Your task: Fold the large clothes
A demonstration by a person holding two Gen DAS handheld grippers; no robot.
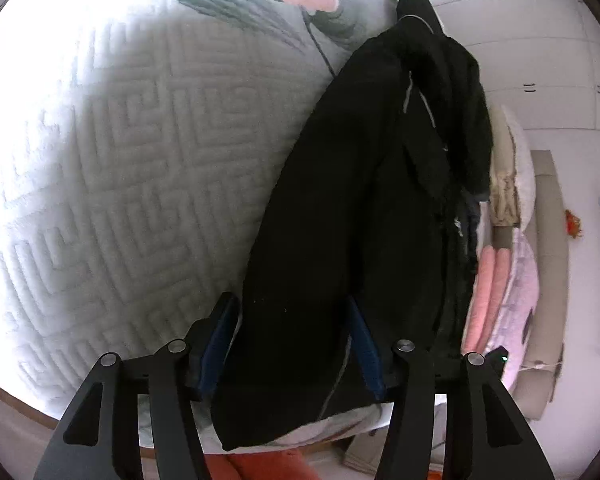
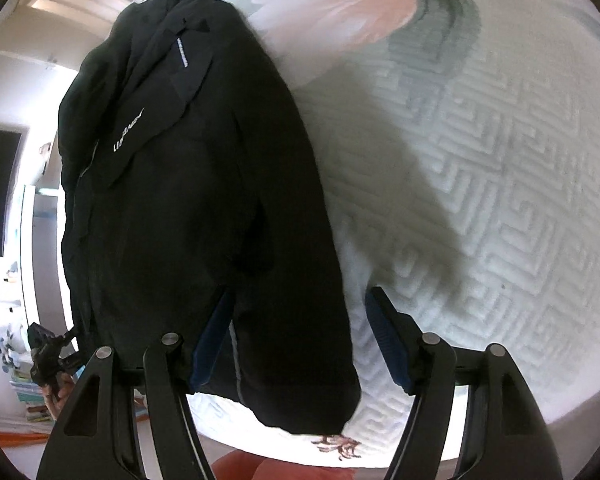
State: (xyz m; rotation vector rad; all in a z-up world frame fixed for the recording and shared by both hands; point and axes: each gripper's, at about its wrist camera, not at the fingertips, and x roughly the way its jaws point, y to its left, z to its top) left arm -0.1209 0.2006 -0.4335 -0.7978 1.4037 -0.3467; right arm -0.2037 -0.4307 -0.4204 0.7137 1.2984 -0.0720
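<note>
Nearest me, my left gripper stands partly open, astride the hem of the black jacket; whether the pads press it I cannot tell. My right gripper stands wide, its left finger at the hem, its right over bare quilt. Beyond, the jacket lies lengthwise on the quilt towards a pink flower print.
</note>
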